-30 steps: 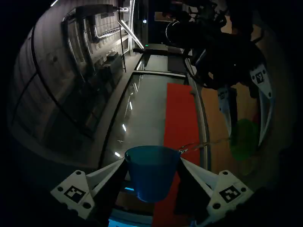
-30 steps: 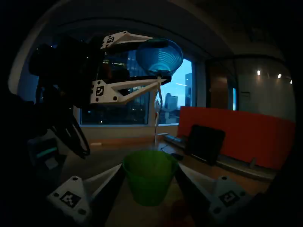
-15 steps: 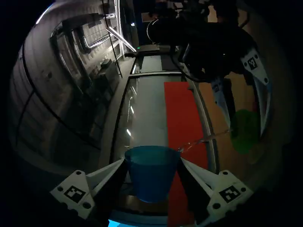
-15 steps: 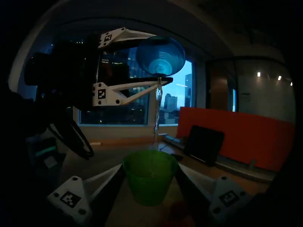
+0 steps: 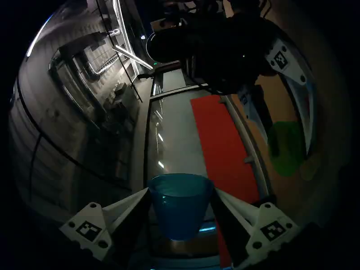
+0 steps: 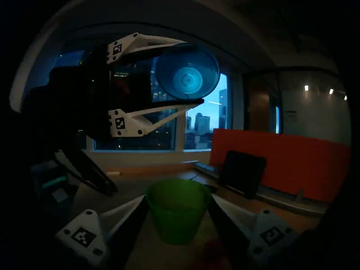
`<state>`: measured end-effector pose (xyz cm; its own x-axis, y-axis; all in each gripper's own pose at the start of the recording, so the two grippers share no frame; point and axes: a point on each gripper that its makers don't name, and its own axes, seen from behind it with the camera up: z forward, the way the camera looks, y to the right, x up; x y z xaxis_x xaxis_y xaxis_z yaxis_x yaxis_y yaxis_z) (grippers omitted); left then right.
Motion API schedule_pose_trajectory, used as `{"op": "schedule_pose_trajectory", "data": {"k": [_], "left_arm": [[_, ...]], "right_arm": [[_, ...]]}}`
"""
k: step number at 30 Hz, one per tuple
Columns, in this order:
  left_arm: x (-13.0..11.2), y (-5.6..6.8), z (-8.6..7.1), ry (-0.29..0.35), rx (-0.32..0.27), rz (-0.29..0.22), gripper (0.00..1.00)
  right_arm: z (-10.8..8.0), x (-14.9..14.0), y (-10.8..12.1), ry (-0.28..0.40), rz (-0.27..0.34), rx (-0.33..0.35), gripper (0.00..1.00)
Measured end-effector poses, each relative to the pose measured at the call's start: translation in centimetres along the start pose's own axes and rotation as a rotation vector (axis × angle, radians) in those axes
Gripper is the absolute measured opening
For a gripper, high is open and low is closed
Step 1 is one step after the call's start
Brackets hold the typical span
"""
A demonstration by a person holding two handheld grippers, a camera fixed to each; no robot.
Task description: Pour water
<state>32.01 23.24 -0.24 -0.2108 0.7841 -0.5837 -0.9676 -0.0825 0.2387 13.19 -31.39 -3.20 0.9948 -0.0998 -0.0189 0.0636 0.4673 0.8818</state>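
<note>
The left gripper [image 5: 180, 193] has its jaws closed on the blue cup [image 5: 180, 206] – one white finger [image 5: 121, 209] against each side of it, just below the rim; in the left gripper view the cup fills the gap between the fingertips, rim towards the top of the picture, and the room behind it looks turned on its side, with the red partition [image 5: 222, 148] running lengthwise up the middle; farther off, at the upper right of that view, the other gripper holds the green cup

The right gripper [image 6: 178, 198] pinches the green cup [image 6: 178, 213] in the same way, both fingers touching its sides near the rim; the cup stands upright over the wooden desk [image 6: 130, 184], mouth up – I cannot tell what is inside it in this dim light

In the right gripper view the left gripper hangs high above the green cup, its fingers one above the other; the blue cup lies on its side between them, open mouth facing the camera, ribbed inside and round bottom showing; behind are a window [image 6: 204, 114] with a dusk skyline and a dark screen [image 6: 243, 171] leaning before the red partition
</note>
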Motion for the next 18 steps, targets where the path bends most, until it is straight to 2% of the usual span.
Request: {"op": "schedule_pose_trajectory", "data": {"k": [5, 8, 11, 18], "left_arm": [[0.1, -0.3, 0.0, 0.003, 0.004, -0.002, 0.86], [-0.2, -0.5, 0.1, 0.002, 0.006, -0.045, 0.86], [-0.6, -0.5, 0.2, 0.002, -0.001, -0.14, 0.86], [-1.3, -0.7, 0.3, 0.005, -0.015, -0.424, 0.86]], "right_arm": [[-0.1, 0.1, 0.1, 0.003, -0.001, -0.002, 0.9], [-0.2, 0.3, 0.2, 0.007, 0.0, -0.003, 0.9], [-0.2, 0.5, 0.2, 0.014, 0.001, -0.004, 0.9], [-0.5, 0.5, 0.3, 0.02, 0.003, -0.011, 0.9]]}}
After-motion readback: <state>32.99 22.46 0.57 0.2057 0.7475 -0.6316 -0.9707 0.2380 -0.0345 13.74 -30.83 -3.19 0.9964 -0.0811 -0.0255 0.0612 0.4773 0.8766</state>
